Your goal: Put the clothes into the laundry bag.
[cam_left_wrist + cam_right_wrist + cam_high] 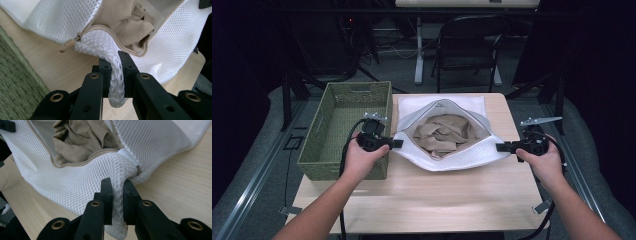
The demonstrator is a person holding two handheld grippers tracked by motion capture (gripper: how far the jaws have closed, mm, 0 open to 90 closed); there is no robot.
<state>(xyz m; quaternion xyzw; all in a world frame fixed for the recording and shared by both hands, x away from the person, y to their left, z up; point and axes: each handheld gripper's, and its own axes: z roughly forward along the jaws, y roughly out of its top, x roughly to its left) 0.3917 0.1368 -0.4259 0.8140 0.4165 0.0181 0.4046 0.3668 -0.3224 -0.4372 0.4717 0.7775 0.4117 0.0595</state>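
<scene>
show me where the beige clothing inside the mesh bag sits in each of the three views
High view: the beige clothing lies at the centre, inside the open white mesh bag on the table.
Left gripper view: upper middle, past the zip opening.
Right gripper view: upper left of centre, inside the bag's mouth.
Shared landmark: the bag's beige zip edge, which borders the clothing in all three views.

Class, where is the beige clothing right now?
In the high view, the beige clothing lies inside the open white mesh bag at table centre, right of the green basket.
</scene>
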